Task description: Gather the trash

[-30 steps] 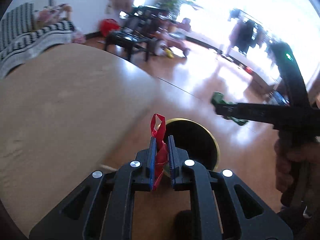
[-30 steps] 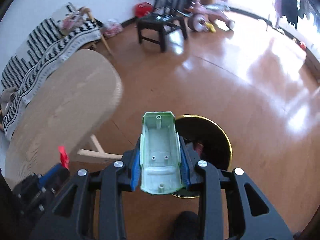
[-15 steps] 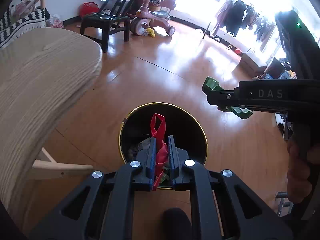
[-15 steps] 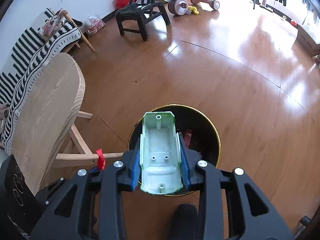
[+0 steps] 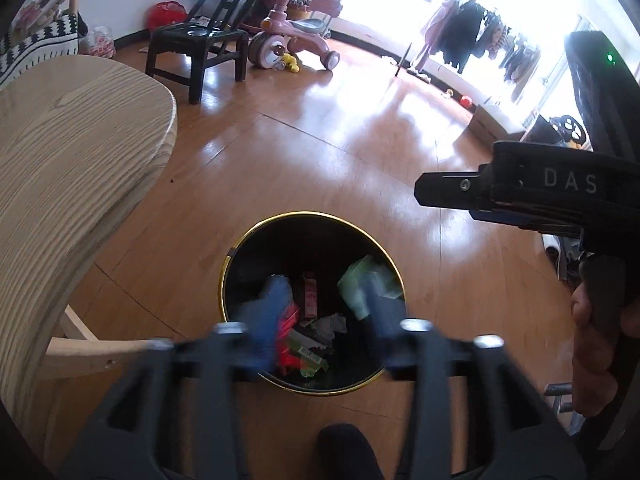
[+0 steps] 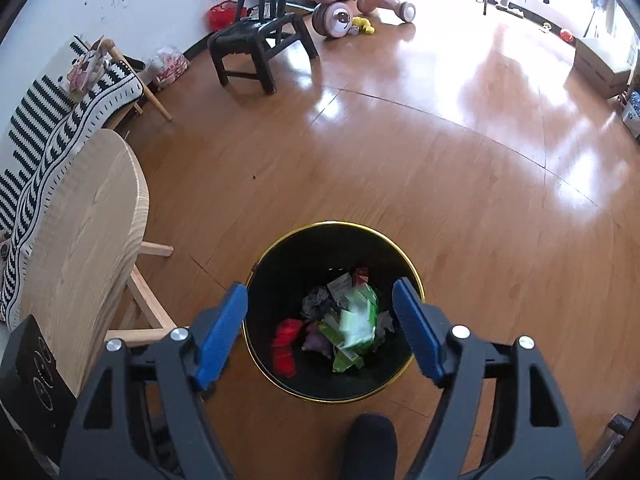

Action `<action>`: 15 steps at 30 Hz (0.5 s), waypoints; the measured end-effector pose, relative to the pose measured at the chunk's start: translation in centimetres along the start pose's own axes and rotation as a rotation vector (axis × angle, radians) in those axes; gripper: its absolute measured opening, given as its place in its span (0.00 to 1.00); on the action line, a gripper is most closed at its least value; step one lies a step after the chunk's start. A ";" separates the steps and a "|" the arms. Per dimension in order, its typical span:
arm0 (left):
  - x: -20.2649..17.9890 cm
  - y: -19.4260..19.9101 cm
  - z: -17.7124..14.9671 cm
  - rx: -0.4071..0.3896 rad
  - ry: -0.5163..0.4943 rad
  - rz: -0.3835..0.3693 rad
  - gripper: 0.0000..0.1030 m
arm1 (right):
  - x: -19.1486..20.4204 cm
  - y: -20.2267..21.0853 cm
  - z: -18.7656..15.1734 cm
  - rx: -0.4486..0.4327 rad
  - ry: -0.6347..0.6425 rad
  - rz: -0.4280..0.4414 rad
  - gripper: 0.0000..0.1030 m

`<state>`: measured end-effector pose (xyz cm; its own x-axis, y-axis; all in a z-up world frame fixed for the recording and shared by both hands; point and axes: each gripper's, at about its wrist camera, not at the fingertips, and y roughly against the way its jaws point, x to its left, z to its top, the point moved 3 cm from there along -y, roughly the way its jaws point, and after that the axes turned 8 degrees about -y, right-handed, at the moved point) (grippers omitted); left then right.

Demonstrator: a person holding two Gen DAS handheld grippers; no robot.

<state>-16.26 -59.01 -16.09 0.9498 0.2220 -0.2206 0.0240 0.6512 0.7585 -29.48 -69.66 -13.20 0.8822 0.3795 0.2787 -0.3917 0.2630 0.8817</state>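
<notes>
Both claws let go in the last half second: red scrap that was pinched in the left gripper and pale green plastic shell that was clamped in the right gripper are now blurred shapes inside the bin, so they look mid-fall or just landing.

Left gripper: fingers spread apart, motion-blurred, nothing between them. Right gripper: blue pads wide apart, also empty. Each wrist view shows its fingers straddling the bin mouth, so the releases look to have been made right over the opening; judging by that, no miss.

Bin is black with a gold rim, standing on the wood floor. Already holds other stuff: crumpled grey paper, a small red carton, green wrappers. Red scrap sits low left in the pile in the right wrist view, green shell on top near centre.

Light wooden table stands just beside the bin, left of it. Further out: black chair, pink ride-on toy, striped blanket by the wall.

My read: this drop is done, both hands free for the next pickup. Can't see any remaining trash in these views; most of the tabletop is out of frame.
</notes>
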 end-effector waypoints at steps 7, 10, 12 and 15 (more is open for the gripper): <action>0.6 4.4 0.0 -0.061 0.009 0.036 0.78 | 2.8 2.0 0.5 -0.078 0.032 0.019 0.81; 2.9 9.7 -0.5 -0.111 0.018 0.152 0.88 | 6.9 3.6 -0.1 -0.141 0.127 0.040 0.83; 5.1 13.3 -1.2 -0.147 0.041 0.232 0.90 | 9.9 4.6 -1.0 -0.166 0.179 0.077 0.84; 9.2 18.8 -3.3 -0.168 0.123 0.369 0.90 | 15.7 6.1 -3.6 -0.191 0.286 0.154 0.86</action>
<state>-8.07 -42.31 -5.97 0.8404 0.5409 -0.0325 -0.3716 0.6189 0.6921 -18.93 -58.90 -4.79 0.7114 0.6526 0.2609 -0.5791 0.3339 0.7437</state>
